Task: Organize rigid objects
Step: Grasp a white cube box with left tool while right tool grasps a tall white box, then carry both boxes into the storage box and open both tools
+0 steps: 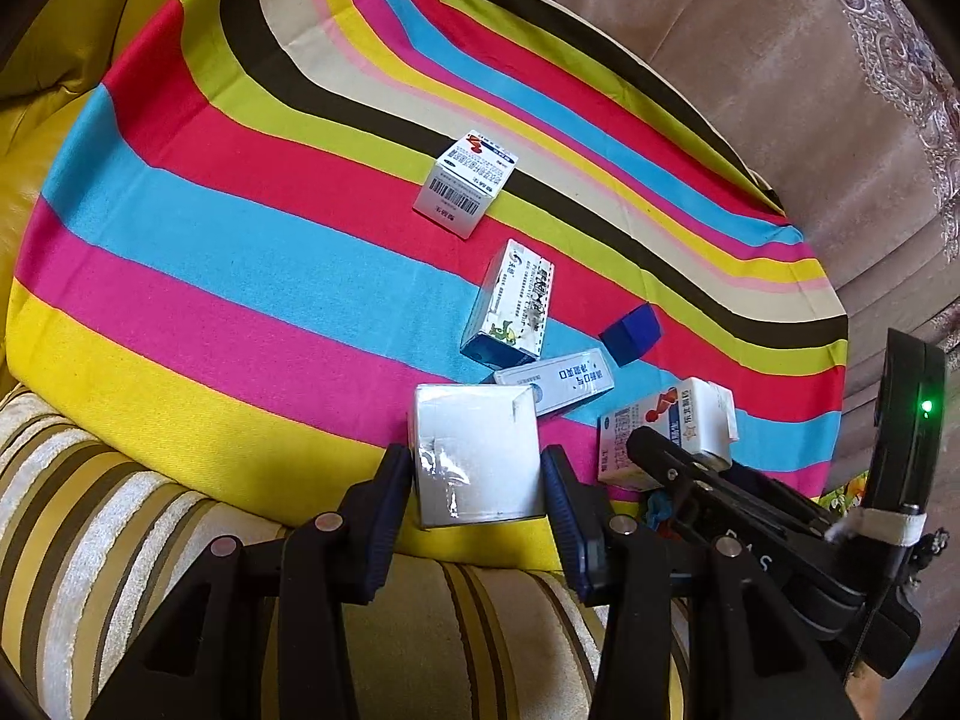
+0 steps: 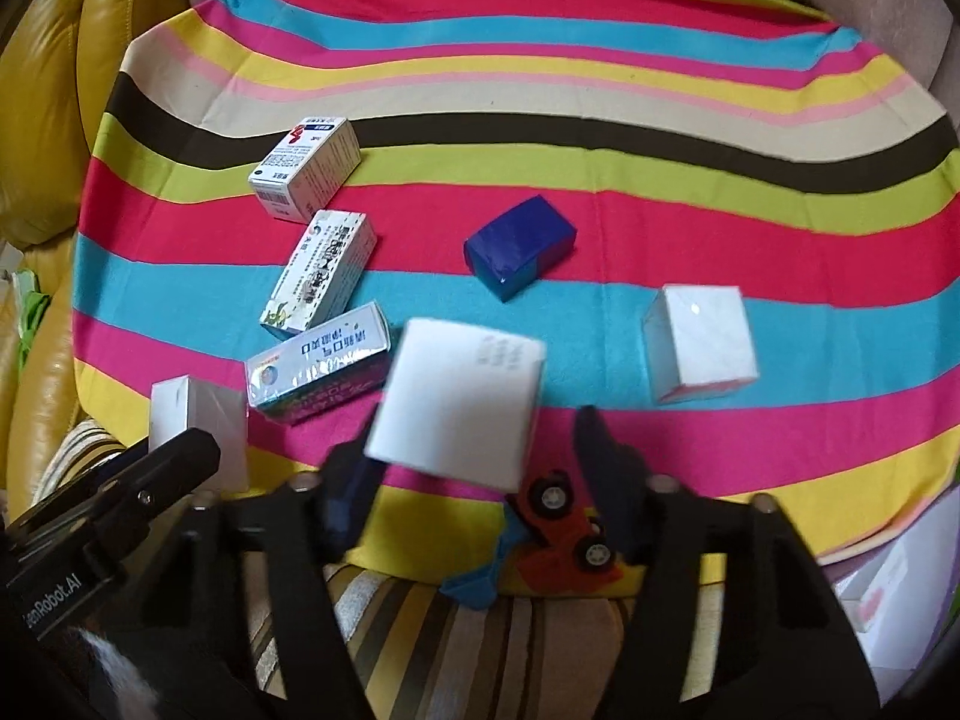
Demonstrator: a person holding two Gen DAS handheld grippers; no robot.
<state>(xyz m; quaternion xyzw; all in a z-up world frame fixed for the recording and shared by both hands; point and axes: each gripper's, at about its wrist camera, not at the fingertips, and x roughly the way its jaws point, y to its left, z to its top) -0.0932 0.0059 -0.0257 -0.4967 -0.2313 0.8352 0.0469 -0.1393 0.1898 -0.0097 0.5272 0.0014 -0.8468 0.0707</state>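
My left gripper [image 1: 477, 456] is shut on a plain white box [image 1: 474, 450], its pads pressed on both sides, low over the near edge of the striped cloth [image 1: 240, 252]. In the right wrist view that box [image 2: 192, 414] shows at the lower left. My right gripper [image 2: 474, 426] straddles a tilted, blurred white box [image 2: 456, 402]. The left pad touches its lower corner and the right pad stands clear of it. From the left wrist view this box [image 1: 666, 426] carries red and blue print, with a right finger [image 1: 648, 444] on it.
Three printed medicine boxes [image 2: 306, 168] [image 2: 321, 270] [image 2: 318, 363] lie left of centre on the cloth. A dark blue box [image 2: 519, 246] and another white box [image 2: 702, 348] lie further right. A red toy truck [image 2: 564, 534] and a blue piece [image 2: 474, 588] sit under my right gripper. Yellow leather cushions [image 2: 42, 120] border the left.
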